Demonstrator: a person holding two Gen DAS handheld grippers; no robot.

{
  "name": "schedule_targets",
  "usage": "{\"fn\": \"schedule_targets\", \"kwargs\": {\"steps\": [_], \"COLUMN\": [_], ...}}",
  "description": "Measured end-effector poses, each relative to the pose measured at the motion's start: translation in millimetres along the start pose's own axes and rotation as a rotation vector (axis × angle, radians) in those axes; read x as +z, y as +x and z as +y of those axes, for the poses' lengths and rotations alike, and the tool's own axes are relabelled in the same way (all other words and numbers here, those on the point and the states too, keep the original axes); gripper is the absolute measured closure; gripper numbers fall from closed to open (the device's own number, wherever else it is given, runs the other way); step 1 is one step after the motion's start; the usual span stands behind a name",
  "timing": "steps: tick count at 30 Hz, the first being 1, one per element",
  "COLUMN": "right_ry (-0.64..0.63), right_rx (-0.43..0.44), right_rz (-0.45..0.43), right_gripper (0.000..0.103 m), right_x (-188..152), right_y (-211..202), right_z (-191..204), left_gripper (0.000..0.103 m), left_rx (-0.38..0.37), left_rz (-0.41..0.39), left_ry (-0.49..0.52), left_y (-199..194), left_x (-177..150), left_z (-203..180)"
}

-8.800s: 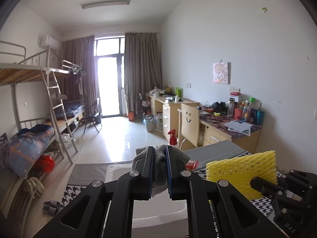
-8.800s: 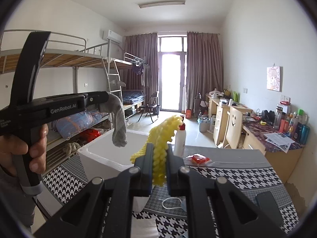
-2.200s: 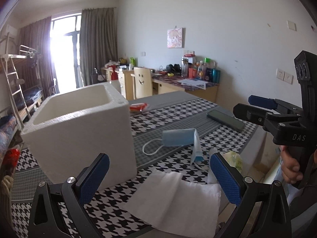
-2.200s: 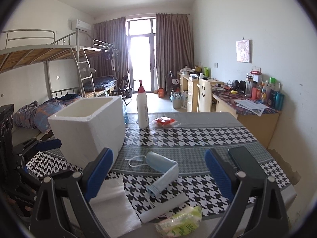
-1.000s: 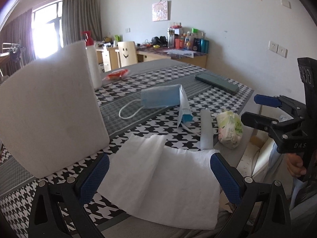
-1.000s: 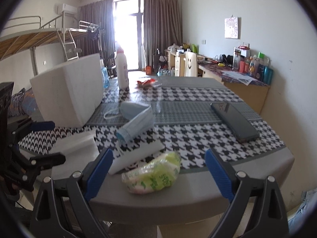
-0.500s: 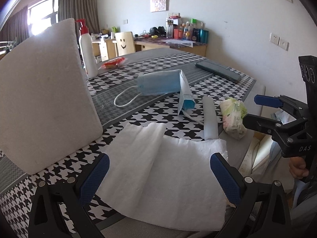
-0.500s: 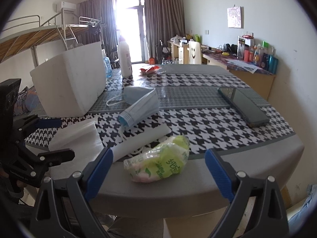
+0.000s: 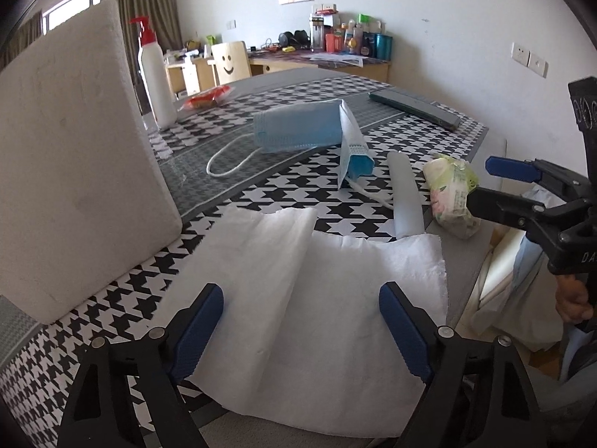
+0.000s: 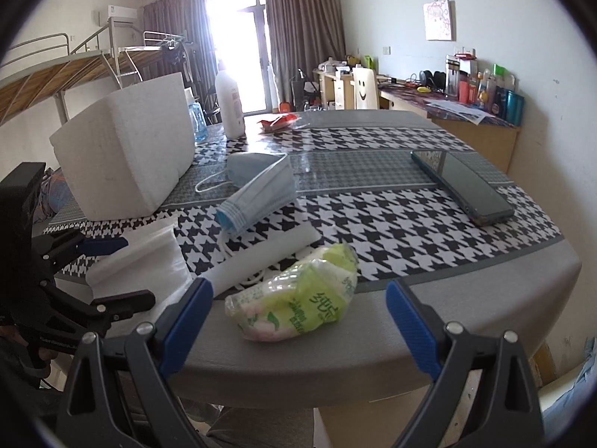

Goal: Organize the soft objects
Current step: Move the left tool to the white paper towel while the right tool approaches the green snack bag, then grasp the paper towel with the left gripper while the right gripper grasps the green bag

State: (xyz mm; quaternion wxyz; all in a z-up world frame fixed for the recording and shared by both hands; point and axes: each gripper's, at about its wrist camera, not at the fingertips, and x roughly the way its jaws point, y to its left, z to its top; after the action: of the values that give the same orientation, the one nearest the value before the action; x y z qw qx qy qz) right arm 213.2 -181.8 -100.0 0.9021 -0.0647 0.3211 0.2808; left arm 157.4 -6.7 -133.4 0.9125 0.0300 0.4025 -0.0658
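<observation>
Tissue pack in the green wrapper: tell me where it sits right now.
The tissue pack lies at the table's near edge, centred before the open right gripper, beside the rolled white tube.

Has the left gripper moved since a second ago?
Yes. The left gripper has come down toward the white paper towel, which looms larger against the foam box, and its jaws are closing.

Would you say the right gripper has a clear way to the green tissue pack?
Probably yes: the tissue pack lies just ahead of the open right gripper, near the table edge, with nothing between.
</observation>
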Motion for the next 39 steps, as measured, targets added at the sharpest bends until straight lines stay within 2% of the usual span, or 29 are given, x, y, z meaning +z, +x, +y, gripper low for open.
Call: {"fn": "schedule_targets", "kwargs": {"steps": [3,8,10,11,13,15,21,23,26,28,32,39], "right_ry": [0.001,-0.002,-0.003,-0.003,-0.007,-0.006,-0.007,-0.008,-0.022,-0.022,-0.027,-0.028], "right_rx": [-0.002,-0.008,-0.011,-0.012,-0.019,-0.027,-0.035,-0.038,-0.039,-0.037,-0.031,-0.027], "right_rz": [0.004,0.007,0.008,0.009,0.012,0.019,0.056,0.059,0.061,0.063,0.064,0.044], "right_gripper": [0.007,0.007,0.007,0.007,0.007,0.008,0.025,0.026,0.038,0.040,0.053,0.054], "right_x": [-0.5,0.8,0.9,0.8,1.5,1.3,0.1,-0.2,-0.6,-0.7,-0.2,5.0], "right_y": [2.1,2.7,2.7,2.5,3.7,5.2,14.1,14.3,13.1,12.6,11.0,5.2], "right_z": [-0.1,2.4,2.9,3.4,4.5,5.5,8.7,9.1,11.1,11.5,12.7,12.9], "left_gripper": [0.020,0.044,0.060,0.065,0.089,0.095,0.097,0.097,0.097,0.097,0.097,0.097], "left_rx": [-0.002,-0.010,-0.013,-0.020,-0.015,-0.016,-0.037,-0.040,-0.047,-0.047,-0.051,-0.054], "left_rz": [0.009,0.011,0.006,0.005,0.001,-0.002,-0.012,-0.019,-0.030,-0.036,-0.051,-0.097], "left_ry": [0.004,0.015,0.023,0.026,0.015,-0.019,-0.056,-0.061,-0.062,-0.061,-0.061,-0.061], "left_y": [-0.4,-2.2,-2.9,-3.2,-2.9,-2.4,-6.3,-9.1,-13.3,-15.1,-20.9,-38.5], "left_x": [-0.4,3.0,3.8,4.4,5.7,6.2,3.9,3.3,2.9,3.1,2.4,5.3], "left_z": [-0.8,-3.0,-4.6,-4.7,-3.6,1.5,7.3,8.0,8.3,8.0,8.9,10.2]}}
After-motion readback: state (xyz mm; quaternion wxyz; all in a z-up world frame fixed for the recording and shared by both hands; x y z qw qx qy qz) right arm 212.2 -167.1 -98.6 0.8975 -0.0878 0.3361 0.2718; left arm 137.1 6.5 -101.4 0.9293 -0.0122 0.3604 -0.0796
